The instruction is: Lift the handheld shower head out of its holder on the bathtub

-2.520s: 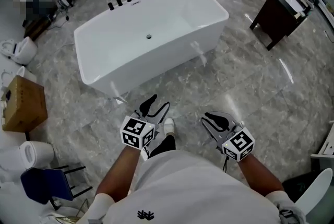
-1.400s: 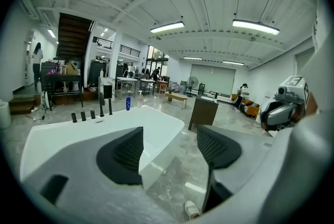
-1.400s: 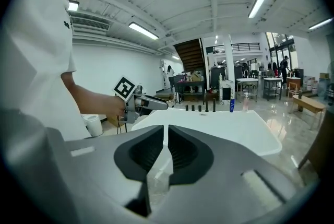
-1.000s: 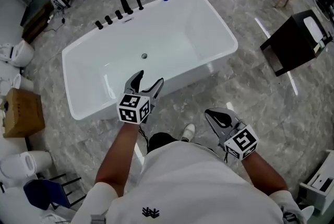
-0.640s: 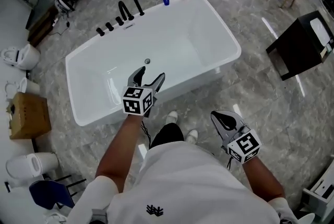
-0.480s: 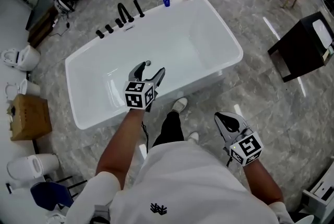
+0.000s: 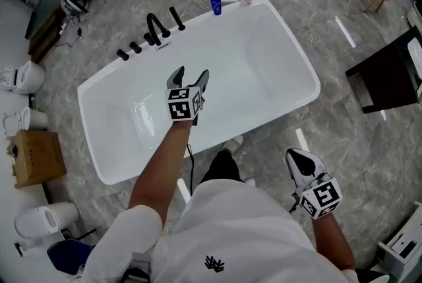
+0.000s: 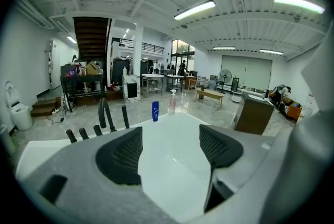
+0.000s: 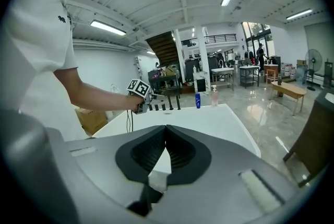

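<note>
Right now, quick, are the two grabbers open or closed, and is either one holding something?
Left gripper: open, holding nothing.
Right gripper: closed, holding nothing.

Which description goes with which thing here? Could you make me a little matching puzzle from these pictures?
Things:
1. left hand-held gripper
2. right hand-held gripper
3. blue bottle
4. cardboard box

Descriptions:
A. on the floor, apart from the bathtub
B. jaws apart, above the bathtub
C. standing on the bathtub's rim
D. jaws together, above the floor

Pairs: 1-B, 2-D, 3-C, 4-A
</note>
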The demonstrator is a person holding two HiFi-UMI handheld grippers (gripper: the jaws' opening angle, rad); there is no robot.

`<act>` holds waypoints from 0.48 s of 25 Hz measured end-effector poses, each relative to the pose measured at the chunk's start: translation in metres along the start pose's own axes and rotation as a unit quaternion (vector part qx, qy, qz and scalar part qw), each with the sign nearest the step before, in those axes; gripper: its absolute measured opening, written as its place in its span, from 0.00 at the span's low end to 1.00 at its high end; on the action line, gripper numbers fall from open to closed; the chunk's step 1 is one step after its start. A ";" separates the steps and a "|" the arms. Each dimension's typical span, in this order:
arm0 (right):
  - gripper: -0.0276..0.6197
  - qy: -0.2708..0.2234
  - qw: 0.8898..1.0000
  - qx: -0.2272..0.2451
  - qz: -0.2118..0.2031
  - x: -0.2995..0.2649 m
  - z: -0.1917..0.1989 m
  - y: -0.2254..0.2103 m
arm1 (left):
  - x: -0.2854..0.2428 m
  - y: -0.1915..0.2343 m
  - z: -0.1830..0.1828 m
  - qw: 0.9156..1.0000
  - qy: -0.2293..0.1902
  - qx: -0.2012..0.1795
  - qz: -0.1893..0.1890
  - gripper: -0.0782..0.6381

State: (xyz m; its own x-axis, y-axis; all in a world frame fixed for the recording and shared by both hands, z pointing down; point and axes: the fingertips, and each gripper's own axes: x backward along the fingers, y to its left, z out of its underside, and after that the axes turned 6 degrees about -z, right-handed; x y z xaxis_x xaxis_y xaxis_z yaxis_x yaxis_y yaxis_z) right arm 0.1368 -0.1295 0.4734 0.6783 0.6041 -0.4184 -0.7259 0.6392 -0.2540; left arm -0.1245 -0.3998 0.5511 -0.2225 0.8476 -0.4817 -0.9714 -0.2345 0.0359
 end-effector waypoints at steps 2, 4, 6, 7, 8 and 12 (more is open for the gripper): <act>0.06 0.009 1.000 -0.004 0.007 -0.023 -0.011 -0.016 | -0.035 0.022 -0.007 1.000 0.002 0.002 -0.010 0.59; 0.06 0.015 1.000 -0.010 0.014 -0.046 -0.020 -0.030 | -0.068 0.043 -0.013 1.000 0.004 0.003 -0.019 0.59; 0.06 0.020 0.999 -0.016 0.020 -0.066 -0.027 -0.042 | -0.099 0.062 -0.017 1.000 0.007 0.004 -0.026 0.59; 0.06 0.024 0.999 -0.018 0.022 -0.076 -0.030 -0.047 | -0.114 0.071 -0.020 1.000 0.009 0.005 -0.029 0.59; 0.06 0.028 0.999 -0.020 0.023 -0.085 -0.033 -0.052 | -0.128 0.080 -0.022 0.999 0.011 0.006 -0.032 0.59; 0.06 0.047 0.998 -0.036 0.032 -0.110 -0.036 -0.068 | -0.182 0.112 -0.025 0.999 0.019 0.010 -0.043 0.59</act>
State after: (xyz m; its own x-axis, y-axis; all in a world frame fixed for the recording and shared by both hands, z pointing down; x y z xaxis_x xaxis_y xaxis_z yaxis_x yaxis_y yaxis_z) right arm 0.1079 -0.2563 0.5053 0.6194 0.5922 -0.5154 -0.7755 0.5636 -0.2846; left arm -0.1902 -0.5923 0.6208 -0.1349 0.8457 -0.5163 -0.9885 -0.1510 0.0109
